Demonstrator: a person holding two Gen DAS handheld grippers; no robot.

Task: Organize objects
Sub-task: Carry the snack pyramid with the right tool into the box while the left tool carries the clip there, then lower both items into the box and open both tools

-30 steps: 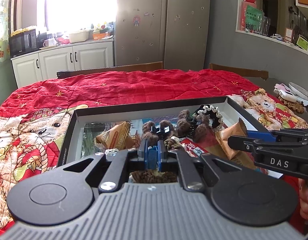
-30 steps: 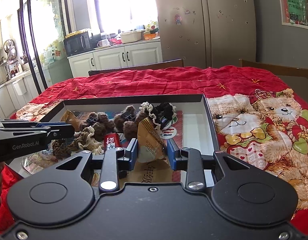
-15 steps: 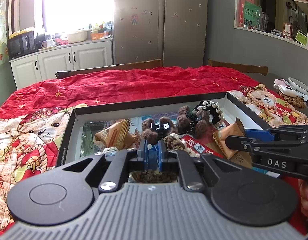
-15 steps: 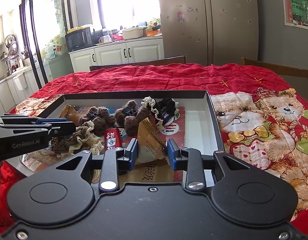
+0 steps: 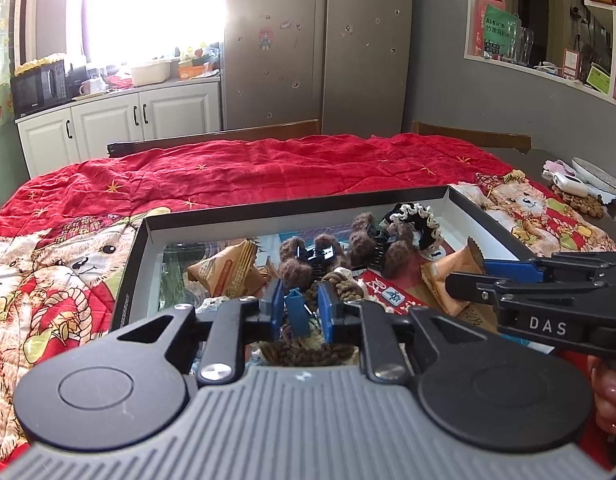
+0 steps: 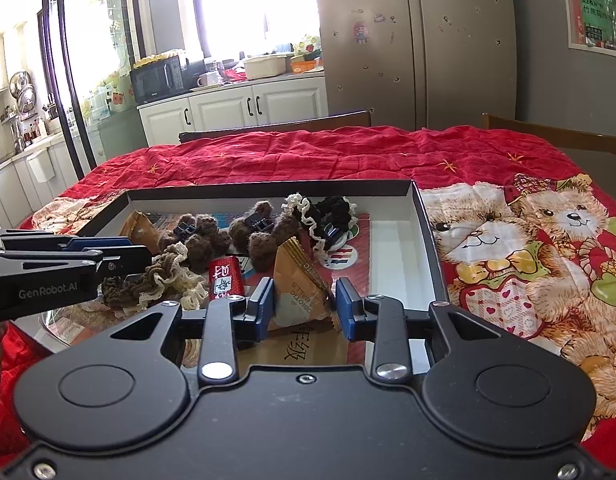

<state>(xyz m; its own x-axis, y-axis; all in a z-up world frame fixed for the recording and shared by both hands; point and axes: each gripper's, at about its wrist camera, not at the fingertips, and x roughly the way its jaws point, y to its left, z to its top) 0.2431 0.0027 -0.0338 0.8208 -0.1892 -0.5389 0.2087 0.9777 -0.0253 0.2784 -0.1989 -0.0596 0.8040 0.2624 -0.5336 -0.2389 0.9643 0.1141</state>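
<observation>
The red quilt (image 5: 268,168) with its teddy-bear prints covers the table, and on it sits the shallow black-rimmed box (image 5: 292,206), which I use as my landmark. Both my grippers reach into the box from its near edge.

My left gripper (image 5: 302,306) hangs over the near left part of the box. Its blue pads are opening; a small blue piece stands in the gap between them and neither pad seems to press on it. Just beyond and beneath them lies a brown and cream braided scrunchie (image 6: 148,280).

My right gripper (image 6: 304,306) is over the near middle of the box, also opening. An orange triangular snack packet (image 6: 298,280) stands between its pads; the left pad is close against it, the right pad stands a little off it, so I cannot tell whether I have a grip.

In the middle of the box, two fuzzy brown claw clips (image 5: 308,262) lie side by side. Towards the far right corner rests a black scrunchie with a cream frill (image 5: 413,218). A second orange packet (image 5: 228,270) lies in the left half of the box. Between the braided scrunchie and my right gripper stands a small red wrapped sweet (image 6: 226,278).
</observation>
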